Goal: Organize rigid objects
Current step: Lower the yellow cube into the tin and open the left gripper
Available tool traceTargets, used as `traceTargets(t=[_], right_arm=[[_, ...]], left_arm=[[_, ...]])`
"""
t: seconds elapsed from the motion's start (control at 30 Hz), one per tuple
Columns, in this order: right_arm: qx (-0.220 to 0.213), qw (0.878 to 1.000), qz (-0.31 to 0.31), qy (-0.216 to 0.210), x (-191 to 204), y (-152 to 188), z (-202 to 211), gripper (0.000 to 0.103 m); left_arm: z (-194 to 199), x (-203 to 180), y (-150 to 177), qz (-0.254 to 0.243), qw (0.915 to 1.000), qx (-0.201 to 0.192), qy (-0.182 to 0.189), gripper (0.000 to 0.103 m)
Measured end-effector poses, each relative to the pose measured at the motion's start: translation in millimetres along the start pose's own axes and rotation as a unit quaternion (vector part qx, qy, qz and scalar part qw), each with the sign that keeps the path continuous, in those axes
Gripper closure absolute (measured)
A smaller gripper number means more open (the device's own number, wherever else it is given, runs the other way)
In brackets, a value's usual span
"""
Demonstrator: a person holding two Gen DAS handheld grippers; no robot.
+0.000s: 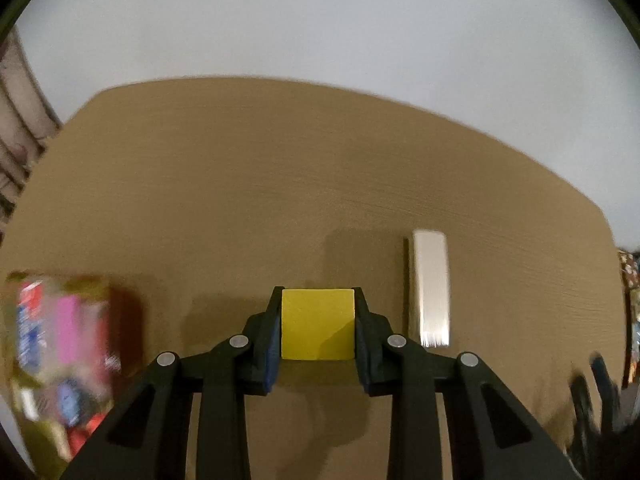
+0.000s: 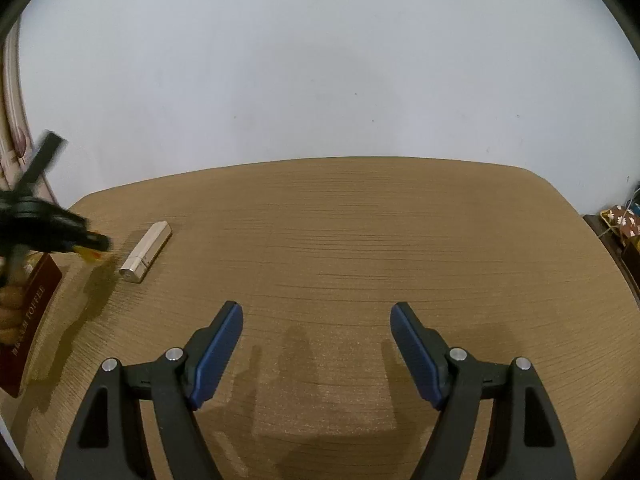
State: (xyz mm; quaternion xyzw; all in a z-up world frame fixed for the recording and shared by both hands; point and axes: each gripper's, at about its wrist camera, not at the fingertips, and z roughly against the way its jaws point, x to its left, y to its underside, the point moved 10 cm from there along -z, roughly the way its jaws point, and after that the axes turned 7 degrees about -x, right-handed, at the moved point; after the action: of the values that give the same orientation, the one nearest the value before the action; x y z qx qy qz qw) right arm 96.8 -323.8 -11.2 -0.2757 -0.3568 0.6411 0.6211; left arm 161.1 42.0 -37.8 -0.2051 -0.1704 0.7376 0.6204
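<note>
My left gripper is shut on a yellow cube and holds it above the wooden table. A silver rectangular bar lies on the table just right of the cube; it also shows in the right wrist view, far left. My right gripper is open and empty over the table's near middle. In the right wrist view the left gripper appears blurred at the left edge with a bit of yellow between its fingers.
A colourful box, blurred, lies at the left in the left wrist view. A dark red toffee box lies at the left edge in the right wrist view. A white wall stands behind the table. Patterned fabric shows at the far right.
</note>
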Motion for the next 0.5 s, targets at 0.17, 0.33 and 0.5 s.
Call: traceTargets(t=[0.17, 0.33, 0.5], right_arm=[[0.001, 1.0, -0.001, 0.001, -1, 0, 1, 0.025], [0.002, 1.0, 0.001, 0.005, 0, 0, -1, 0.025], [0.004, 1.0, 0.005, 0.01, 3, -1, -3, 0.024]], left_arm=[[105, 66, 38, -0.007, 0.9999, -0.014, -0.003, 0.076], [153, 171, 88, 0.001, 0.9968, 0.02, -0.078, 0.076], [140, 225, 132, 0.041, 0.9917, 0.061, -0.105, 0.085]])
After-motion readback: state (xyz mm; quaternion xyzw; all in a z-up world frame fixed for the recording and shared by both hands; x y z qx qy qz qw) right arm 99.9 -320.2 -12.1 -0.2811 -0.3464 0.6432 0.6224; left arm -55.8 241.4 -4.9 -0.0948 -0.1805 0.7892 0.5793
